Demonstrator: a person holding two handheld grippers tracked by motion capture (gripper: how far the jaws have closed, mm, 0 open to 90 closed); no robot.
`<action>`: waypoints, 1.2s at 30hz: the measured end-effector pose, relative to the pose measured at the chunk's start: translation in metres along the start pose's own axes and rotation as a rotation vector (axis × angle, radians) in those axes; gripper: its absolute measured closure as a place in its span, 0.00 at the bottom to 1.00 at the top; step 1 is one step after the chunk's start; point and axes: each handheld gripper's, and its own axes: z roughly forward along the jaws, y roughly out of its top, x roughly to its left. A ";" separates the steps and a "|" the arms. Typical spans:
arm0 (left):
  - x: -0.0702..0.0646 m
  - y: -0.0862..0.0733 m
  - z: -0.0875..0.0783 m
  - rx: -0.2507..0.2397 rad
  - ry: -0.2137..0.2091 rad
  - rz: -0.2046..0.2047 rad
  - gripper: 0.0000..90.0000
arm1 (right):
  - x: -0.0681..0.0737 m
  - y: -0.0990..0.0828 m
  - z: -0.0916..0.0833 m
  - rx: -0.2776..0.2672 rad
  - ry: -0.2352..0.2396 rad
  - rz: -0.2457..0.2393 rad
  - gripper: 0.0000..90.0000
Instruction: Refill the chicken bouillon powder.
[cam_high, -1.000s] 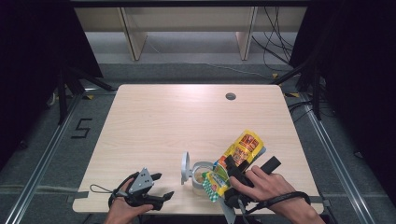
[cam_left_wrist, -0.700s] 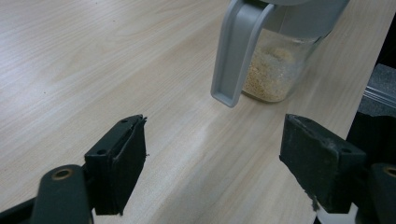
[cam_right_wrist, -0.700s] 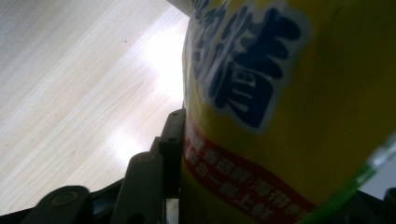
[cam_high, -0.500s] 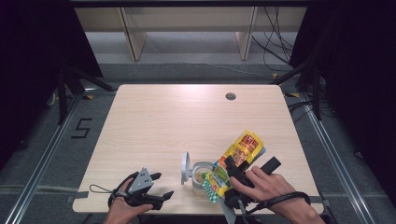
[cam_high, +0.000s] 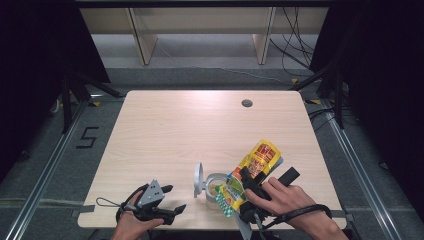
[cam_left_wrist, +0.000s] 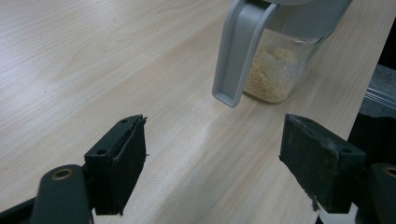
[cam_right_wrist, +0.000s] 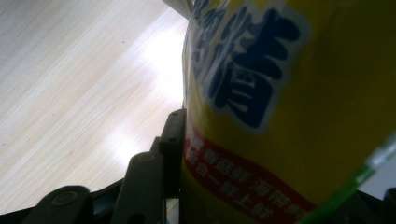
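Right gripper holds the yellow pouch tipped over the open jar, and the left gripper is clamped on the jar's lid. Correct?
Not quite. The left gripper is open and holds nothing; the left gripper view shows its jaws apart, short of the jar and its lid. The right gripper does hold the yellow pouch tipped over the open jar.

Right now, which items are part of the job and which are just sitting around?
In the job:
- yellow pouch, clamped in the right tongs, tipped over the jar
- glass jar with pale granules, grey flip lid open
- left tongs, open, empty, near the jar

Just there:
- table and its round cable hole
- shelving behind
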 end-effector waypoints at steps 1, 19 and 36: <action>0.001 0.000 -0.001 0.013 -0.001 0.014 0.24 | 0.000 0.000 0.000 0.001 0.006 0.000 0.69; 0.001 0.001 -0.001 0.009 0.002 0.004 0.24 | 0.001 -0.001 0.000 -0.009 0.008 0.012 0.69; 0.000 0.001 -0.001 -0.010 0.002 -0.002 0.24 | -0.001 -0.002 0.000 -0.006 0.008 0.009 0.69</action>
